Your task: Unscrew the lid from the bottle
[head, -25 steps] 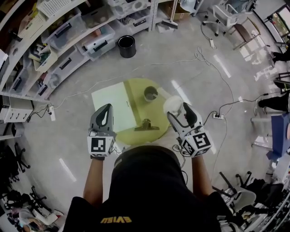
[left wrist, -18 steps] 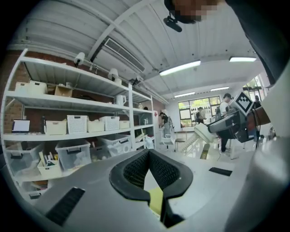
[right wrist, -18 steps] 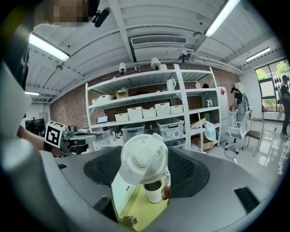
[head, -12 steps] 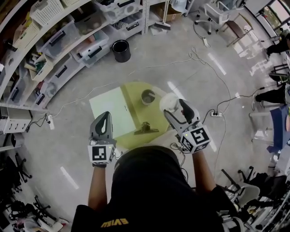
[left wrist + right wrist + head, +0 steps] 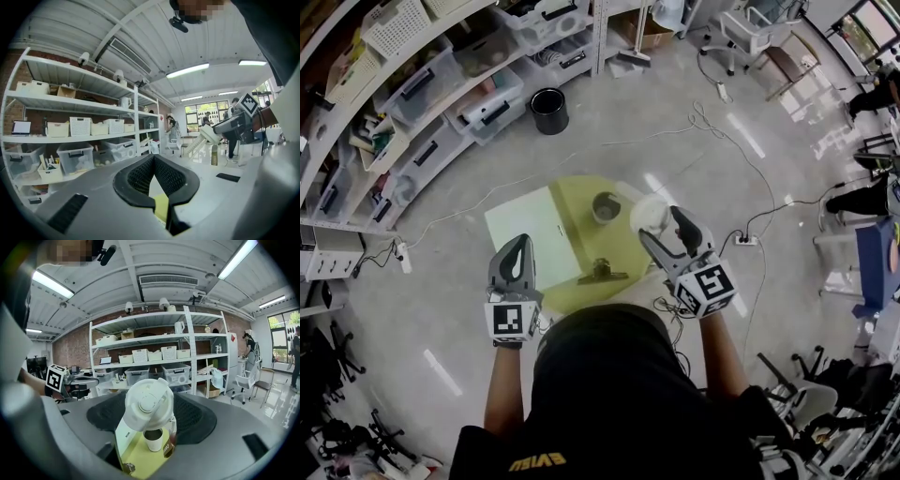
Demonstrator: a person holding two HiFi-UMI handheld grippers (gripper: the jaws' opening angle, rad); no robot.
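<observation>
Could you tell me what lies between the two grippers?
In the head view, a dark clip on the yellow table lies between left gripper and right gripper.

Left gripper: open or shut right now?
Shut. In its own view the left gripper has both jaw tips touching, with nothing held between them.

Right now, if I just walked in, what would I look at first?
Probably the big white lid clamped in the right gripper, held in the air by the right edge of the round yellow table. After that, you'd see the cup standing toward the far side of that table. You'd also notice the left gripper, shut and empty, at the table's near left edge.
</observation>
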